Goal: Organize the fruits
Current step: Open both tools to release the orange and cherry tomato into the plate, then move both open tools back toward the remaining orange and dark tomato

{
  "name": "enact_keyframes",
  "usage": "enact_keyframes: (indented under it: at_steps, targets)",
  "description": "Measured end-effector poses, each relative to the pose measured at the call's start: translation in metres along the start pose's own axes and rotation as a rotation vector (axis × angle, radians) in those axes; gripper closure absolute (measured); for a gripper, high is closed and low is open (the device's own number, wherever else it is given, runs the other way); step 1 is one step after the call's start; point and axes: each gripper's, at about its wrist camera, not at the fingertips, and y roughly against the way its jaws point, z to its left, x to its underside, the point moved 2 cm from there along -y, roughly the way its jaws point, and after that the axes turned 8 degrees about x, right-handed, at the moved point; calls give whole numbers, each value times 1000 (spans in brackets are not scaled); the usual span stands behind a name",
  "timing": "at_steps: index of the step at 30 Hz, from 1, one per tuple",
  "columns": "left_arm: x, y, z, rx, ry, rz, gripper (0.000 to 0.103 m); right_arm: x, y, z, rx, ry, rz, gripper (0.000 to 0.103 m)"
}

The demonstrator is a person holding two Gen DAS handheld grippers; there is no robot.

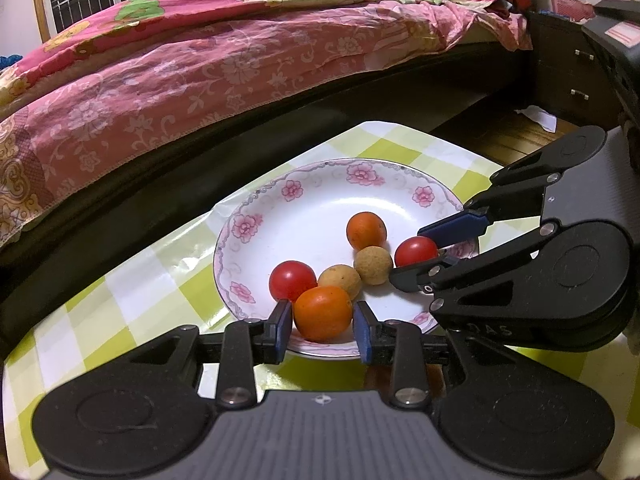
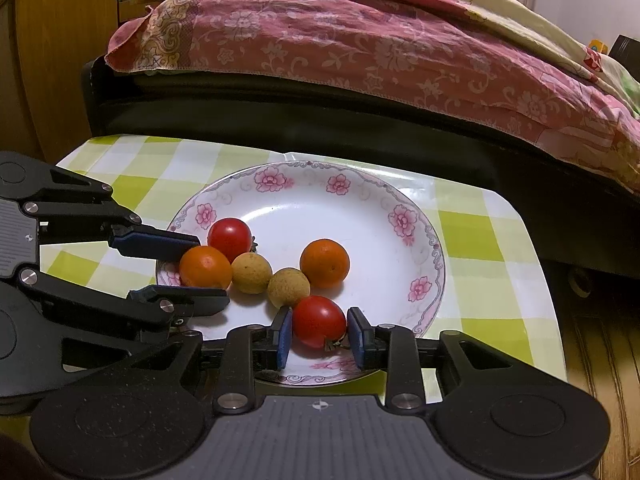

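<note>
A white plate with pink flowers (image 1: 320, 188) (image 2: 332, 200) holds two oranges, two red tomatoes and two tan round fruits. My left gripper (image 1: 323, 320) (image 2: 202, 266) stands around the near orange (image 1: 323, 312) (image 2: 205, 267), its blue pads close to the fruit's sides with small gaps. My right gripper (image 2: 319, 330) (image 1: 416, 258) stands around a red tomato (image 2: 319, 321) (image 1: 416, 252), with small gaps at its pads. The other orange (image 1: 366, 230) (image 2: 325, 263), the other tomato (image 1: 292, 280) (image 2: 230, 239) and the tan fruits (image 1: 373, 265) (image 1: 340, 279) lie between.
The plate sits on a small table with a green and white checked cloth (image 1: 132, 280) (image 2: 480, 240). A bed with a pink floral cover (image 1: 200, 68) (image 2: 360, 48) runs close behind it. A dark cabinet (image 1: 568, 64) stands at the right, a wooden cabinet (image 2: 60, 40) at the left.
</note>
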Motion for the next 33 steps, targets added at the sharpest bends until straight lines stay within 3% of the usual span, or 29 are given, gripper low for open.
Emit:
enact_keyframes:
  at_steps: [10, 24, 33]
  targets:
    - [-1, 7, 1, -4, 8, -14, 61, -3, 4, -4, 15, -7, -23, 65]
    - [-2, 29, 4, -7, 25, -44, 61, -9, 21, -17, 22, -64, -67, 65]
    - [18, 50, 2, 27, 35, -10, 60, -2, 41, -3, -45, -62, -61, 64]
